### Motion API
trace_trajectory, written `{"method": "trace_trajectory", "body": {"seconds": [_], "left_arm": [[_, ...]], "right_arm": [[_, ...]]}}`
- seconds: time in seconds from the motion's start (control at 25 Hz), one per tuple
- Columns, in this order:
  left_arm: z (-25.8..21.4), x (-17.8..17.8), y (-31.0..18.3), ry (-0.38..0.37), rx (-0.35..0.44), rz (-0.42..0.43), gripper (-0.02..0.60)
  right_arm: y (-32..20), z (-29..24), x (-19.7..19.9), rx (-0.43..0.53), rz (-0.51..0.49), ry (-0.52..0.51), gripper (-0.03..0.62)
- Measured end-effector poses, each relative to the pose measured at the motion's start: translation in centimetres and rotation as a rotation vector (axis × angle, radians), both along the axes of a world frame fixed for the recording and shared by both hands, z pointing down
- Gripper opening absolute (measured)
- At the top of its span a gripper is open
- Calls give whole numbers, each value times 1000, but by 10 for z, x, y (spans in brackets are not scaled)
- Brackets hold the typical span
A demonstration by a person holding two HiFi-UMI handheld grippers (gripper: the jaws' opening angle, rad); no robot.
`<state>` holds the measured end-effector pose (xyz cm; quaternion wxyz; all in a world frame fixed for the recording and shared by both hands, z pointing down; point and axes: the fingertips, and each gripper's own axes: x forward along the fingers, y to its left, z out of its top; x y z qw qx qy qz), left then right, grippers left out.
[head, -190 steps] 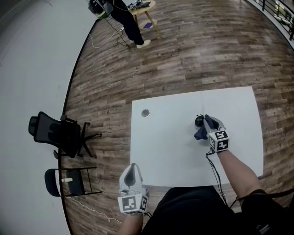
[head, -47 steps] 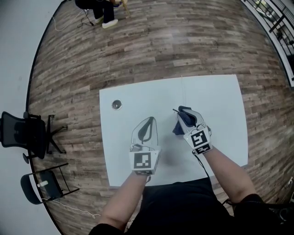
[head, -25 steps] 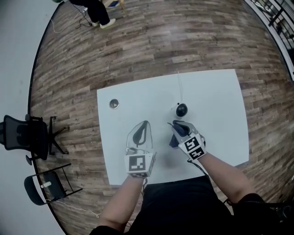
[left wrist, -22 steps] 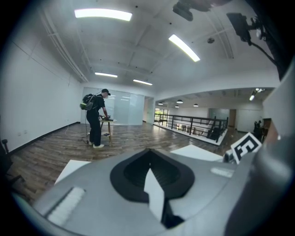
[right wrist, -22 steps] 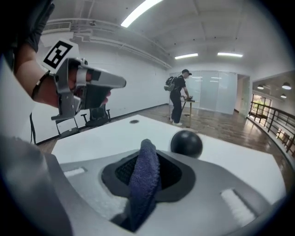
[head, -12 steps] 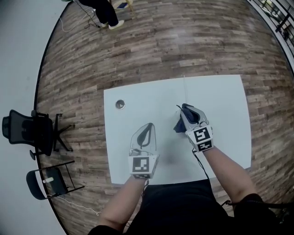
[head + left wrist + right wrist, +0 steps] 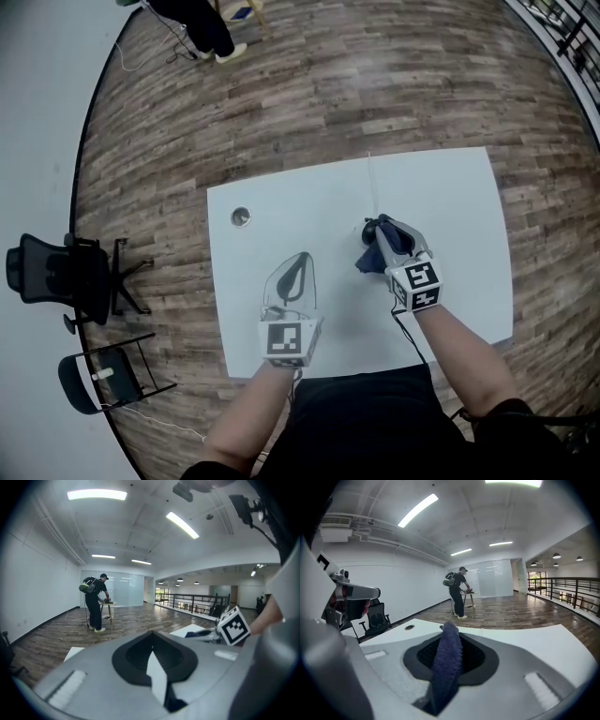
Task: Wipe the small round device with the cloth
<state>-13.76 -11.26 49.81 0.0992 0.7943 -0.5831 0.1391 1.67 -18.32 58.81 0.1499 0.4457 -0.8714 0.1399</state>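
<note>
A small black round device (image 7: pixel 368 226) sits mid-table at the end of a thin white cable (image 7: pixel 371 183). It is mostly hidden by my right gripper (image 7: pixel 382 229) and the dark blue cloth (image 7: pixel 369 259). That gripper is shut on the cloth (image 7: pixel 447 660), which runs up between its jaws and hangs to the left in the head view. My left gripper (image 7: pixel 300 259) rests shut over the table's near left part, with nothing between its jaws (image 7: pixel 150 635). It stands a hand's width left of the cloth. The device does not show in either gripper view.
A small silver disc (image 7: pixel 241 217) lies near the white table's (image 7: pixel 450 197) far left corner. A black office chair (image 7: pixel 56 274) and a folding chair (image 7: pixel 103 377) stand on the wood floor to the left. A person (image 7: pixel 192 23) stands at a small stool far off.
My right gripper has carried the cloth forward and up, away from me, onto the device, which lay bare a second ago. The left gripper has kept its place.
</note>
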Motion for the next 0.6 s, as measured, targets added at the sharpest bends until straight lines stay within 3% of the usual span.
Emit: {"method": "trace_trajectory", "body": {"seconds": [0.16, 0.32, 0.6], "left_arm": [[0, 2, -1, 3, -3, 4, 6], [-7, 8, -1, 51, 17, 8, 6], [7, 8, 6, 32, -22, 47, 6]], "right_arm": [[5, 1, 3, 5, 4, 1, 69], [13, 4, 2, 10, -10, -10, 69], [31, -1, -12, 82, -104, 59, 69]]}}
